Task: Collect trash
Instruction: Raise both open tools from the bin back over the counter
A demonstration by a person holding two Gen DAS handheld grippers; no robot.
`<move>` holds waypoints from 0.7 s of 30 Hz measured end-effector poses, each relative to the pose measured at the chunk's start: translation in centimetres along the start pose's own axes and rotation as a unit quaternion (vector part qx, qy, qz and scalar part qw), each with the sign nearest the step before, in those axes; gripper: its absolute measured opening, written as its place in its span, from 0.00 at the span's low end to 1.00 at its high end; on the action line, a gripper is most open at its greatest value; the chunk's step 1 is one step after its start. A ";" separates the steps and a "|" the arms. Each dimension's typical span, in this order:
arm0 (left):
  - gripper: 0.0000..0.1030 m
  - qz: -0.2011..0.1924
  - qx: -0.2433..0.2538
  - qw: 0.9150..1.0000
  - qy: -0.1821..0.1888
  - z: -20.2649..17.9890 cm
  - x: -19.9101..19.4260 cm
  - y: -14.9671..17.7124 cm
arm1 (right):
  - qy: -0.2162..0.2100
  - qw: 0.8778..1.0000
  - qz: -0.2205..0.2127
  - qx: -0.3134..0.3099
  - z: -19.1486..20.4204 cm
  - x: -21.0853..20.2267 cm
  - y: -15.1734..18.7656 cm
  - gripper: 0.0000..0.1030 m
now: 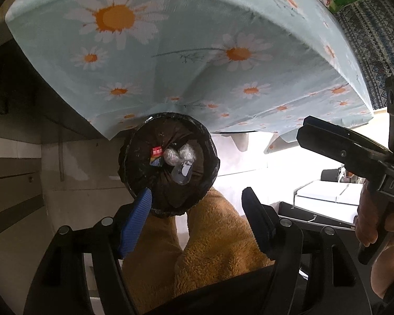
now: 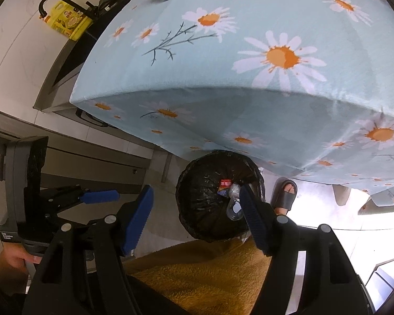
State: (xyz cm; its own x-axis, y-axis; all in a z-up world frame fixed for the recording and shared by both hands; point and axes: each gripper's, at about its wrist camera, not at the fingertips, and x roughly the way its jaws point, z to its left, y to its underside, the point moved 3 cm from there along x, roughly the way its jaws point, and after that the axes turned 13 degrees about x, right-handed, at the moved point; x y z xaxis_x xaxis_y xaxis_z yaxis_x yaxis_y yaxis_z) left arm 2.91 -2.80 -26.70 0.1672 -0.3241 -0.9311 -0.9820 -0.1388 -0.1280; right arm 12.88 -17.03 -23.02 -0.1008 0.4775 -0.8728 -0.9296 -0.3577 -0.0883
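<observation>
On the far left of the right wrist view, a yellow bottle (image 2: 68, 23) stood on the white floor, beside the tabletop (image 2: 249, 52) under its daisy cloth. Lower on that side the left tool (image 2: 98, 197) was seen from the side, its blue pads apart with nothing between them. Its own camera showed the same: the left tool (image 1: 197, 210) was wide open and empty above the trash bin (image 1: 168, 165).

The trash bin (image 2: 218, 197), lined with a black bag, stood on the floor just at the edge of the tabletop. Inside lay a red wrapper (image 1: 156, 153) and crumpled clear plastic (image 1: 180, 160). The right tool (image 2: 194, 210) hung over the bin too, open wide and holding nothing.

Further right a foot in a grey slipper (image 2: 285, 194) stood near the bin.

I judge that a drop was just finished, since both tools were empty. The next move probably calls for lifting toward the tabletop to look for more trash.
</observation>
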 end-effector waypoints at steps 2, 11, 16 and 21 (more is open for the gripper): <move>0.67 -0.004 0.001 1.000 -0.001 0.0 -0.4 -0.1 | 0.001 1.000 -0.003 0.002 0.0 -0.2 0.0 0.66; 0.67 -0.031 0.007 0.999 0.003 -0.4 -2.6 -1.0 | 0.007 1.000 -0.021 -0.002 0.7 -2.0 -0.3 0.66; 0.67 -0.057 0.021 0.998 0.003 -1.0 -4.6 -2.1 | 0.013 0.999 -0.046 -0.004 0.8 -4.0 -0.8 0.66; 0.67 -0.086 0.034 0.996 0.000 -1.7 -7.1 -3.6 | 0.017 0.997 -0.071 -0.005 0.9 -6.0 -1.6 0.66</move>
State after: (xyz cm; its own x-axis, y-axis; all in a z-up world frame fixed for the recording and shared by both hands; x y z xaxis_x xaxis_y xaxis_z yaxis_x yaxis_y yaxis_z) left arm 5.37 -1.57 -19.02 0.3331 -0.3017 -0.8933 -0.9426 -0.1293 -0.3078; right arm 14.68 -18.60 -17.24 0.0434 0.4970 -0.8667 -0.9303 -0.2962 -0.2164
